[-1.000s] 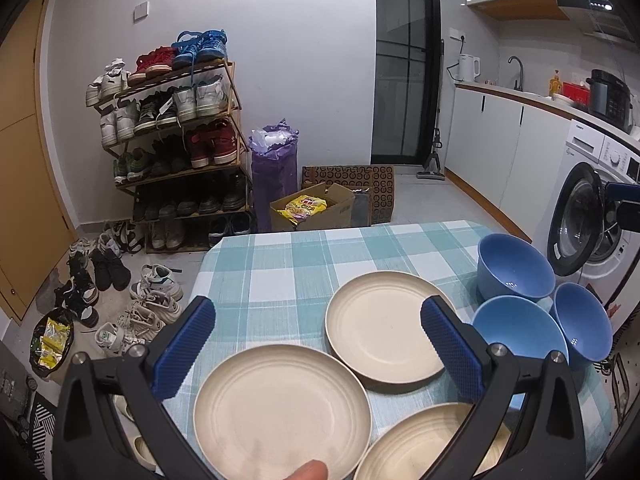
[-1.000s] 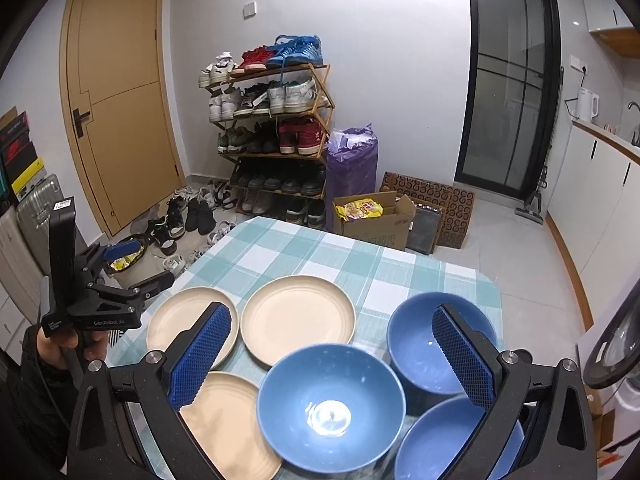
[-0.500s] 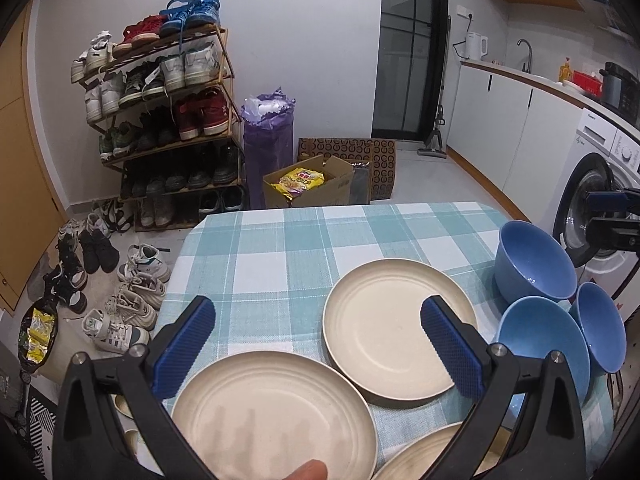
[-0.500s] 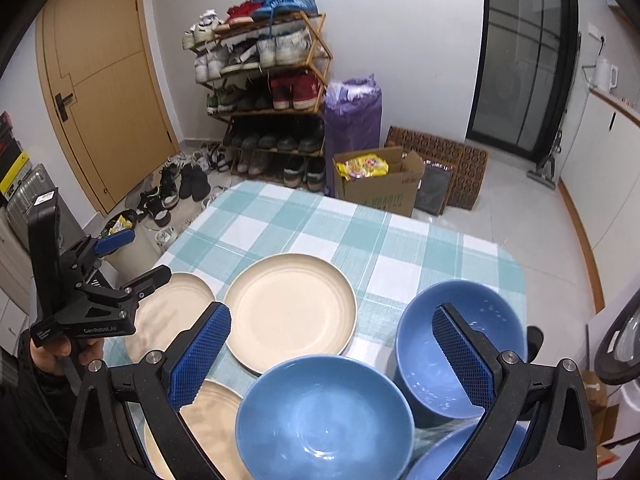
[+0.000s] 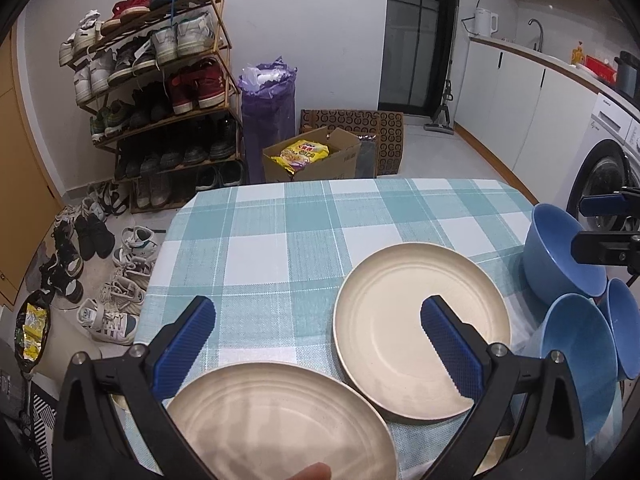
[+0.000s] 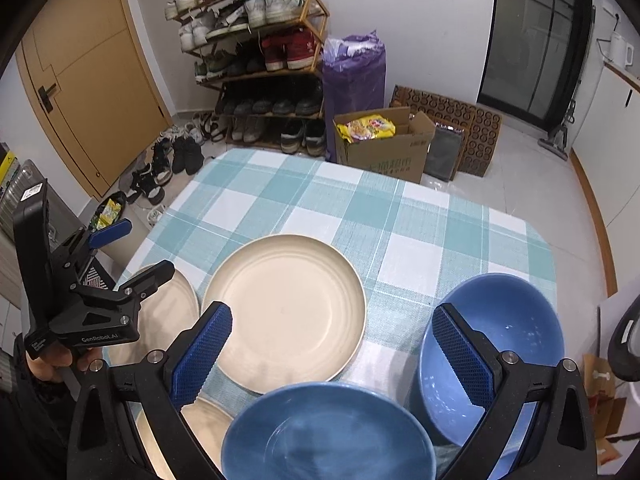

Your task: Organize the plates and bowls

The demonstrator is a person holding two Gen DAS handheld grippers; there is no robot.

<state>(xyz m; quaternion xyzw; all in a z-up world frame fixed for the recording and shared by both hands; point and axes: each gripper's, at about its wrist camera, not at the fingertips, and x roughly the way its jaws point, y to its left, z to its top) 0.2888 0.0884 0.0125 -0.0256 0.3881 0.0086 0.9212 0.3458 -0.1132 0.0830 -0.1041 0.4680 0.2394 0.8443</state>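
Three cream plates lie on the checked tablecloth: one just under my left gripper, showing as the near plate, one in the middle, and one at the front edge. My left gripper is open and hovers above the near plate, holding nothing. Three blue bowls crowd the table's right side: the front bowl, the right bowl and a third, mostly hidden. Open and holding nothing, my right gripper hangs over the front bowl and the middle plate.
A person's hand holds the left gripper at the table's left edge. Beyond the table stand a shoe rack, loose shoes on the floor, a purple bag and a cardboard box. A washing machine is on the right.
Both grippers have come lower and closer over the table, so the plates and bowls look larger. Both stay open. No plate or bowl has moved.
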